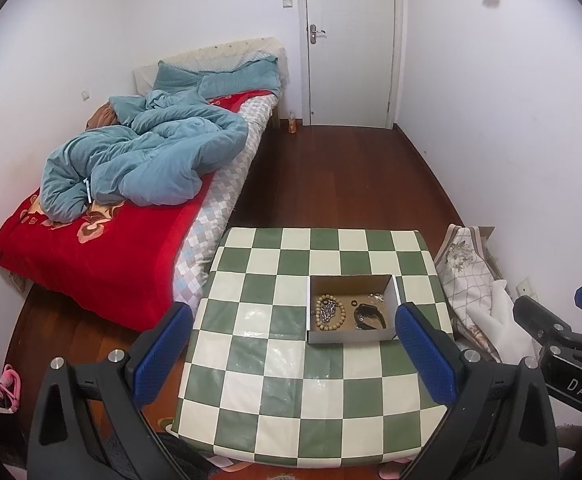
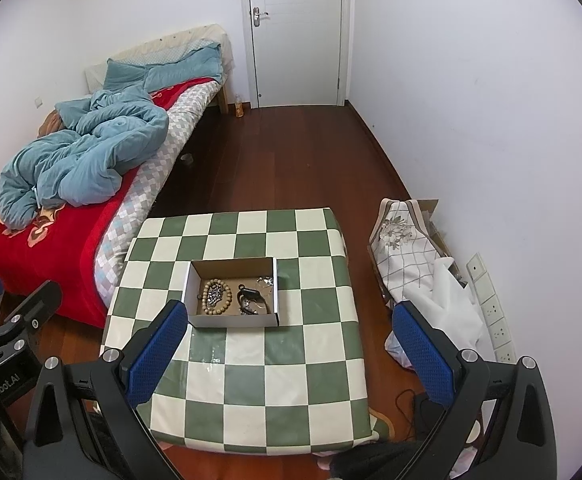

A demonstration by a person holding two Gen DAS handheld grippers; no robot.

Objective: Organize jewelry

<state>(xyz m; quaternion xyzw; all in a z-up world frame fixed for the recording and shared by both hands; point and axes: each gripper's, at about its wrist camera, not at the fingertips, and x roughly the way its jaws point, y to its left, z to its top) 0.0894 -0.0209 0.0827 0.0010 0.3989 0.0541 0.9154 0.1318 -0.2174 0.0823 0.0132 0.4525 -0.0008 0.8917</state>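
A small open cardboard box [image 1: 394, 286] [image 2: 273, 264] sits on a green-and-white checkered table [image 1: 275, 360] [image 2: 291, 360]. Inside lie a wooden bead bracelet [image 1: 341, 314] [image 2: 227, 307] around a silver chain [image 1: 327, 310] [image 2: 215, 294], a black band [image 1: 369, 316] [image 2: 251, 296] and small silver pieces [image 1: 377, 297] [image 2: 266, 281]. My left gripper [image 1: 291, 344] is open and empty, held high above the table's near side. My right gripper [image 2: 291, 340] is open and empty, also high above the table. Each gripper shows at the edge of the other's view.
A bed [image 1: 91, 240] [image 2: 51, 232] with a red blanket and a blue quilt [image 1: 143, 160] stands left of the table. A cloth-covered box [image 1: 467, 276] [image 2: 407, 248] and wall sockets [image 2: 491, 312] are at the right. A white door [image 1: 351, 40] is at the back, beyond wooden floor.
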